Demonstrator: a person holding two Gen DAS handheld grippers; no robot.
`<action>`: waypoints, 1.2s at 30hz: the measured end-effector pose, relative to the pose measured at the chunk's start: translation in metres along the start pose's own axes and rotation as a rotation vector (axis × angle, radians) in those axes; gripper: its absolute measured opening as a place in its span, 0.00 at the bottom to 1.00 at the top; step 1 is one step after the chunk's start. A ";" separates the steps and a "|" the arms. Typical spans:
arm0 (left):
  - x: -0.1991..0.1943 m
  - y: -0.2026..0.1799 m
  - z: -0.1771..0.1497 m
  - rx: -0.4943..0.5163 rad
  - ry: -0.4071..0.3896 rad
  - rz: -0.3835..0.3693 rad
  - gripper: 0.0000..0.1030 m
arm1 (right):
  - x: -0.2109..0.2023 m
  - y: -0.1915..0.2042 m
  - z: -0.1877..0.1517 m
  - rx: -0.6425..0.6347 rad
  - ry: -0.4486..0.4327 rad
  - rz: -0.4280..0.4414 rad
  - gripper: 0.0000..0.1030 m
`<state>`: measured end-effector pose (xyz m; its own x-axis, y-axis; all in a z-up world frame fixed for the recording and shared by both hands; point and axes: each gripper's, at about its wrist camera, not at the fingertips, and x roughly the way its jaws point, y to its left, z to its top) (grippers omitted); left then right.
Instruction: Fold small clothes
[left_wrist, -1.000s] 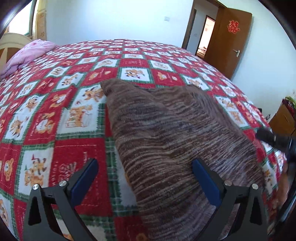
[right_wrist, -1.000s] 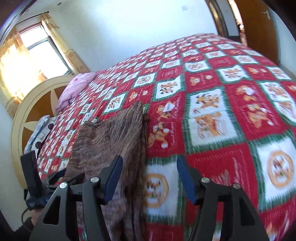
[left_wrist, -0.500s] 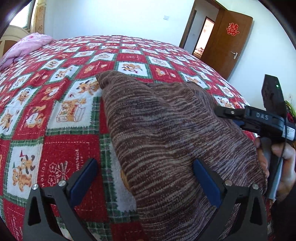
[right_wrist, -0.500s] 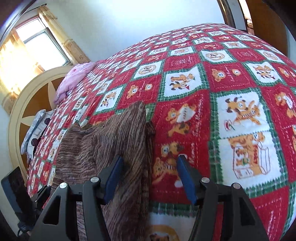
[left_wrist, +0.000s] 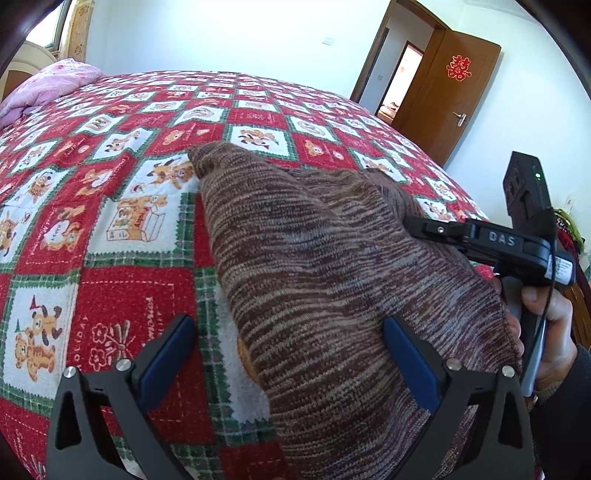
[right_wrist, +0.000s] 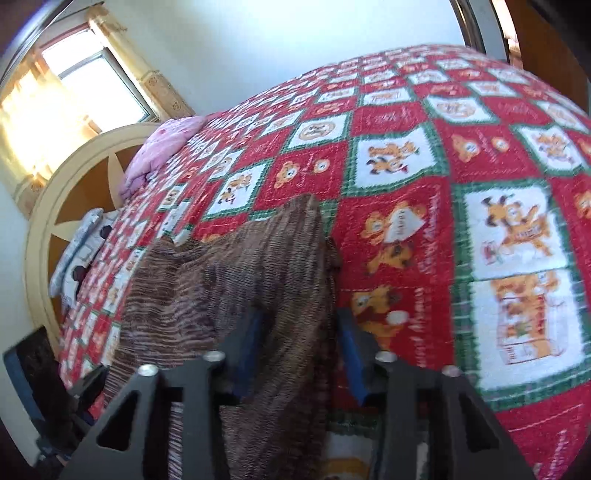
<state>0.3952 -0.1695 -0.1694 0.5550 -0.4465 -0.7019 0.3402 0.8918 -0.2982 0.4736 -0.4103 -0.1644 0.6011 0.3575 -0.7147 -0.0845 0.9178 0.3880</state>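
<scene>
Brown striped knit garment (left_wrist: 332, 288): lies on red-white checked bedspread (left_wrist: 110, 258), soft, limp, likely light; best taken at edges. Right gripper (right_wrist: 299, 343): jaws just closing, garment's edge between. Left gripper (left_wrist: 288, 354): wide open, straddling near edge, nothing held.

A red, white and green patchwork bedspread (left_wrist: 122, 206) printed with cartoon bears and dogs fills the space below and ahead of both grippers. Far ahead and to the left of the left gripper, a rumpled pink quilt (left_wrist: 44, 86) lies at the head of the bed. From the right gripper it sits up and to the left, against a cream, arched headboard (right_wrist: 66, 206) with brown panels. Above that, a sunlit window (right_wrist: 96, 85) with yellowish curtains. Ahead and to the right of the left gripper, a brown wooden door (left_wrist: 443, 96) stands open, bearing a red paper ornament (left_wrist: 459, 68). The walls are plain white.
</scene>
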 end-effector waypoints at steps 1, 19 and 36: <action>0.000 0.000 0.000 0.001 0.000 -0.005 0.98 | 0.001 0.001 0.000 0.004 -0.001 -0.006 0.34; -0.029 -0.025 0.001 0.129 0.015 0.005 0.31 | -0.038 0.059 -0.013 -0.064 -0.090 -0.107 0.14; -0.106 0.000 -0.024 0.157 -0.012 0.103 0.30 | -0.039 0.140 -0.049 -0.090 -0.071 0.044 0.14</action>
<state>0.3188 -0.1204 -0.1108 0.6019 -0.3555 -0.7151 0.3951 0.9108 -0.1202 0.3994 -0.2871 -0.1112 0.6500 0.3873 -0.6539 -0.1808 0.9145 0.3620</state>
